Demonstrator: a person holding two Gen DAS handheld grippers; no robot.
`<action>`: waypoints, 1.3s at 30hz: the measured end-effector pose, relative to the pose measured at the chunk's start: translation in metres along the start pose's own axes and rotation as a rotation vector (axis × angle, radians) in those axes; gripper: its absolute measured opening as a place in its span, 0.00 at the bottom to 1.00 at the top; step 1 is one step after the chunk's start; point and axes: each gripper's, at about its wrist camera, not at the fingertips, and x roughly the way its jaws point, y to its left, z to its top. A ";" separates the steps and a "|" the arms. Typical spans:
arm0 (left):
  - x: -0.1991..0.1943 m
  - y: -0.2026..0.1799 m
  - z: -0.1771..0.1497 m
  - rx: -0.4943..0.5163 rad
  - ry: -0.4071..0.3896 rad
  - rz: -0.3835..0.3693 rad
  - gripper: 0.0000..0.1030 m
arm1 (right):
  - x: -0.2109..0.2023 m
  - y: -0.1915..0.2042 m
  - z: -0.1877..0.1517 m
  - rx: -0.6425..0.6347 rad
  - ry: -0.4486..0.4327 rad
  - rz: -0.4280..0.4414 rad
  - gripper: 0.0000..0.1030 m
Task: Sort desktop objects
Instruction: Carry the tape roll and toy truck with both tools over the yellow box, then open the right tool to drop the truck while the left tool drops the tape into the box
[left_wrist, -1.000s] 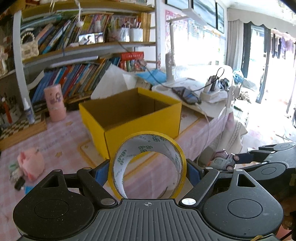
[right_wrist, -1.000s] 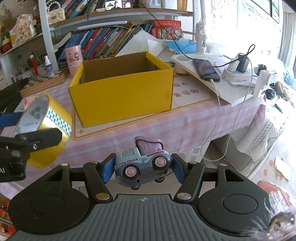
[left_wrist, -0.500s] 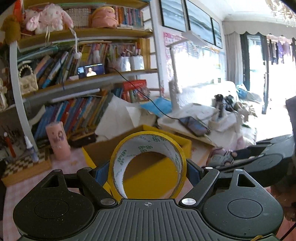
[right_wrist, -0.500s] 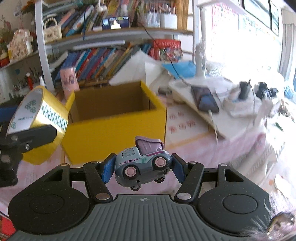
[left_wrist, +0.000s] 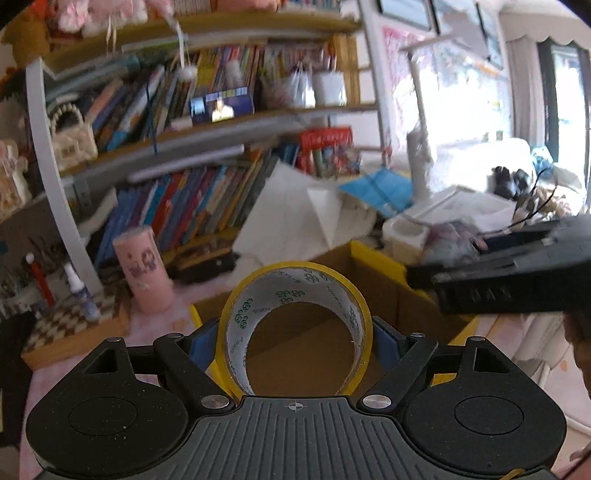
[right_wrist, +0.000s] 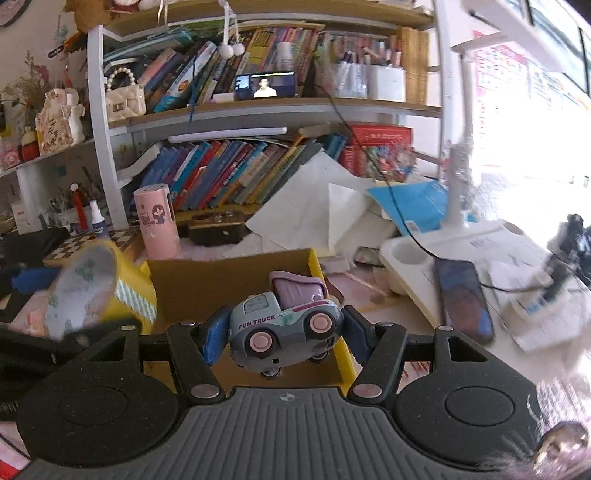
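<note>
Readable in purple capitals on the side of the toy truck (right_wrist: 282, 325): "FUN TRUCK"; inside the tape roll (left_wrist: 295, 328), only small green printed marks on a white core, too small to read. Grey-blue toy body, lilac tipper bed, pink wheel hubs, tilted nose-down to the left. Clamped front and back between the blue pads of the right gripper (right_wrist: 282, 330), jaws partly closed on it, wheels hanging free above the open yellow cardboard box (right_wrist: 317, 264). Yellow tape roll standing on edge, hole facing the camera, pinched at both sides by the blue pads of the left gripper (left_wrist: 295, 336), jaws spread wide around it. Seen through the hole and beyond it: the brown inside of the same box, so the roll held over the box's near rim. In the right wrist view the roll at the left, just beside the box's near-left corner. On the pink tablecloth (left_wrist: 147, 325) behind the box, a pink cylinder (right_wrist: 157, 221) with a cartoon print, a chequered board (left_wrist: 74, 325), and a dark phone (right_wrist: 463, 306) lying on a white tray at the right
</note>
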 end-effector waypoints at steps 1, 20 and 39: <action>0.009 -0.001 -0.001 -0.006 0.029 0.002 0.82 | 0.009 -0.002 0.004 -0.007 0.003 0.018 0.59; 0.089 -0.004 -0.014 -0.136 0.331 -0.027 0.82 | 0.148 0.020 0.006 -0.387 0.326 0.294 0.59; 0.052 -0.011 -0.002 -0.092 0.203 0.044 0.83 | 0.143 0.018 0.008 -0.371 0.295 0.278 0.71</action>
